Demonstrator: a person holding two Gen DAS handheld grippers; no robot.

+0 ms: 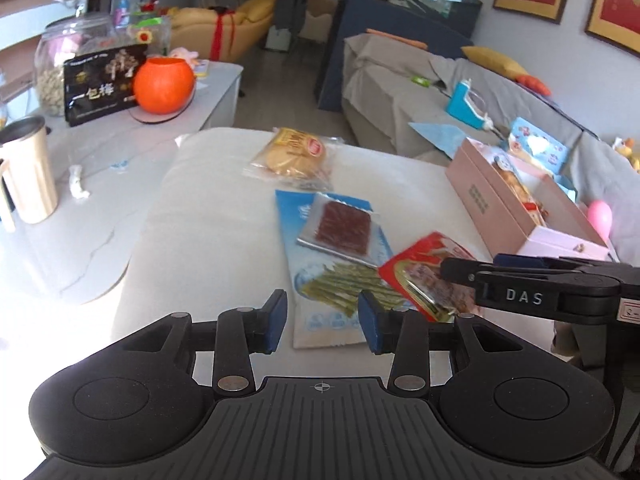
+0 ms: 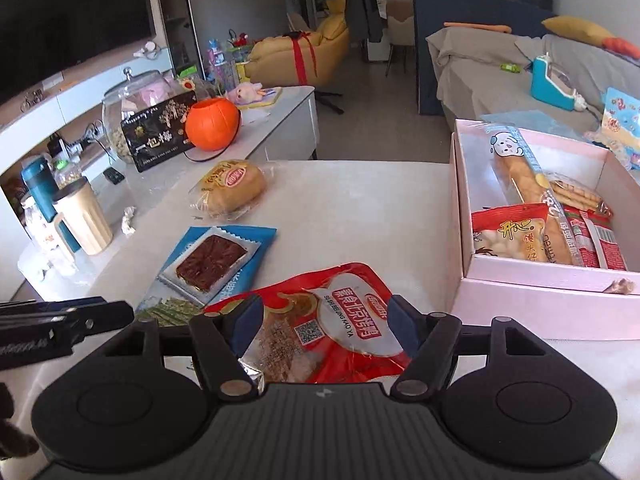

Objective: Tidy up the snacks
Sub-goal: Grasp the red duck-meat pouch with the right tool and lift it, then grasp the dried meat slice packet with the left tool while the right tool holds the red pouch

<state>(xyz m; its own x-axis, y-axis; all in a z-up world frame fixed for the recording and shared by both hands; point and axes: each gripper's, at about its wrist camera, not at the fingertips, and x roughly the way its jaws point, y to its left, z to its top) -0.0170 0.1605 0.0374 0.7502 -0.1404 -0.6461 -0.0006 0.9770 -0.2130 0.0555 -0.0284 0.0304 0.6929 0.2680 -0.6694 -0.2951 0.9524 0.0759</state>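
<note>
Snacks lie loose on the white table [image 2: 352, 208]; the right gripper [image 2: 324, 326], jaws spread, straddles the near red pouch [image 2: 320, 320], apparently to grasp it for the pink box [image 2: 536, 292] on the right. The left gripper [image 1: 322, 320] hovers apart, empty.

The left gripper [image 1: 322, 322] points forward and downward, its blue-padded fingers [image 1: 276, 320] standing a modest gap apart with nothing pressed between them. The right gripper [image 2: 322, 326] also tilts downward, its fingers [image 2: 249, 326] set wider apart, neither pad pressing on anything. Seen from the left wrist, the right gripper [image 1: 444, 270] reaches in from the right, just ahead of the left one.
</note>
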